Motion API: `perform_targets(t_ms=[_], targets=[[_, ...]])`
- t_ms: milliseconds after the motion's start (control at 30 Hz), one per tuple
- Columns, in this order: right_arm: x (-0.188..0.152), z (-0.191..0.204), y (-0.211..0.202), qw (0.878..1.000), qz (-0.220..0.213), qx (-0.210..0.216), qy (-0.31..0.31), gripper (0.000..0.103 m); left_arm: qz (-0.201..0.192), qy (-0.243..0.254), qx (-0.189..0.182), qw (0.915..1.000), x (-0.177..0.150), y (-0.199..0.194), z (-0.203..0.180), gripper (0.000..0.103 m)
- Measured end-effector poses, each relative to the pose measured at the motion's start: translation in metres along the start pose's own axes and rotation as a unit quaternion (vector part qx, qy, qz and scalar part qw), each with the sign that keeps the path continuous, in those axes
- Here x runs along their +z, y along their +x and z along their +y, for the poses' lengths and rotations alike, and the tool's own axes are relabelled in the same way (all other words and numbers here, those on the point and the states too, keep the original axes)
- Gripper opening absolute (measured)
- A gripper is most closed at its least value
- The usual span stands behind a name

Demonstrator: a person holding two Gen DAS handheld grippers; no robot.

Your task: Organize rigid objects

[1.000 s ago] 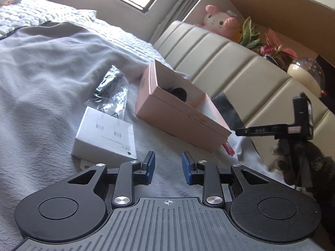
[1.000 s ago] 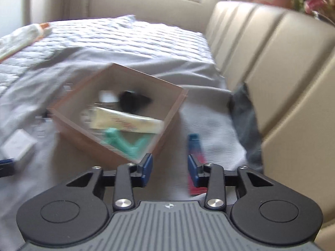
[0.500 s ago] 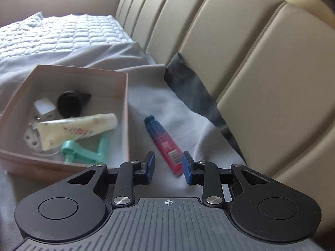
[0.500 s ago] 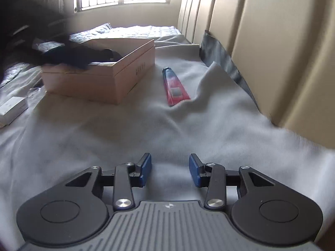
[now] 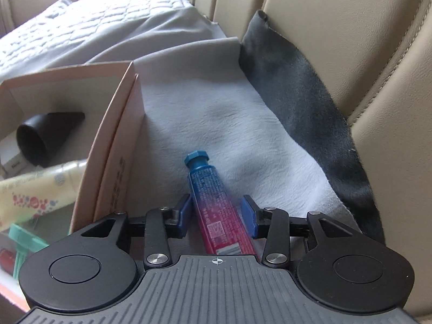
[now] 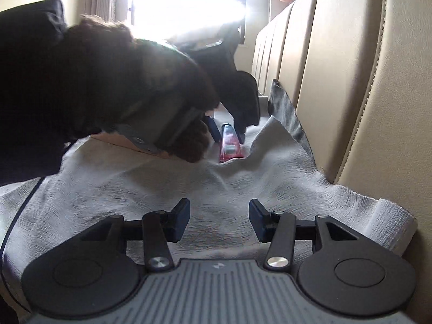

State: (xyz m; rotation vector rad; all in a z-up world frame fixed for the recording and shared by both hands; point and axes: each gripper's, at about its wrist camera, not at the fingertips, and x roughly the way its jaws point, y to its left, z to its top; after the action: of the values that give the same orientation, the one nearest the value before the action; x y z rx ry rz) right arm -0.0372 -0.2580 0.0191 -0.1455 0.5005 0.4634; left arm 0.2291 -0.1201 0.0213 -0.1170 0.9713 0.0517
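Grey blanket (image 5: pixel 216 124) over a bed, with a tan padded headboard (image 5: pixel 351 27) behind, forms the work surface. Landmark: the pink box (image 5: pixel 118 140), which already holds a black cone (image 5: pixel 46 137), a cream tube (image 5: pixel 35 191) and a green piece (image 5: pixel 24 243). Just right of the box lies a blue-and-red tube (image 5: pixel 216 208), cap pointing away, touching the blanket. Half a second ago the left gripper (image 5: pixel 216 216) hung short of this tube; now its blue pads straddle the tube's lower half, released, one pad close to the side and the other showing a gap. The grasp is judged imminent, then a short lift leftward into the box. The right gripper (image 6: pixel 218 221) rests low, well back from the box, fingers parted and holding nothing; its view shows the left gripper bracketing the tube (image 6: pixel 229 145).
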Motion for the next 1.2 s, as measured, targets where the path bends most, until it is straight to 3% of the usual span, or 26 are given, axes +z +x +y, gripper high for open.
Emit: perform_targets(t_ms=[133, 267, 367, 500, 633, 733, 833, 1000, 1100, 1200], targets=[[-0.002, 0.000, 0.007, 1.000, 0.007, -0.004, -0.006, 0.048, -0.011, 0.025, -0.005, 0.9996, -0.003, -0.008, -0.001, 0.040], [-0.003, -0.001, 0.002, 1.000, 0.006, -0.012, -0.010, 0.048, -0.041, 0.018, -0.061, 0.9971, -0.024, -0.030, 0.011, 0.035], [-0.003, 0.001, -0.007, 1.000, 0.003, -0.024, -0.016, 0.048, -0.067, 0.049, -0.077, 0.9936, -0.049, -0.059, 0.016, 0.013], [0.002, 0.005, -0.016, 0.999, -0.005, -0.034, -0.019, 0.048, -0.082, 0.092, -0.110, 0.9863, -0.091, -0.103, 0.029, 0.014], [0.011, 0.006, -0.017, 0.999, -0.012, -0.030, -0.015, 0.048, -0.086, 0.051, -0.120, 0.9877, -0.122, -0.138, 0.062, 0.014], [0.036, 0.001, -0.004, 1.000, -0.016, -0.012, 0.006, 0.048, -0.071, 0.007, -0.109, 0.9915, -0.138, -0.157, 0.095, 0.016], [0.082, -0.011, 0.032, 0.999, 0.024, 0.022, 0.044, 0.048, -0.056, -0.025, -0.105, 0.9925, -0.146, -0.170, 0.125, 0.017], [0.144, -0.028, 0.124, 0.988, 0.108, 0.005, 0.108, 0.047, -0.054, -0.057, -0.079, 0.9937, -0.154, -0.181, 0.171, 0.017], [0.150, -0.041, 0.182, 0.978, 0.160, -0.021, 0.129, 0.044, -0.041, -0.070, -0.080, 0.9935, -0.163, -0.181, 0.196, 0.017], [0.140, -0.051, 0.223, 0.965, 0.207, -0.013, 0.158, 0.042, -0.039, -0.073, -0.070, 0.9941, -0.170, -0.177, 0.215, 0.017]])
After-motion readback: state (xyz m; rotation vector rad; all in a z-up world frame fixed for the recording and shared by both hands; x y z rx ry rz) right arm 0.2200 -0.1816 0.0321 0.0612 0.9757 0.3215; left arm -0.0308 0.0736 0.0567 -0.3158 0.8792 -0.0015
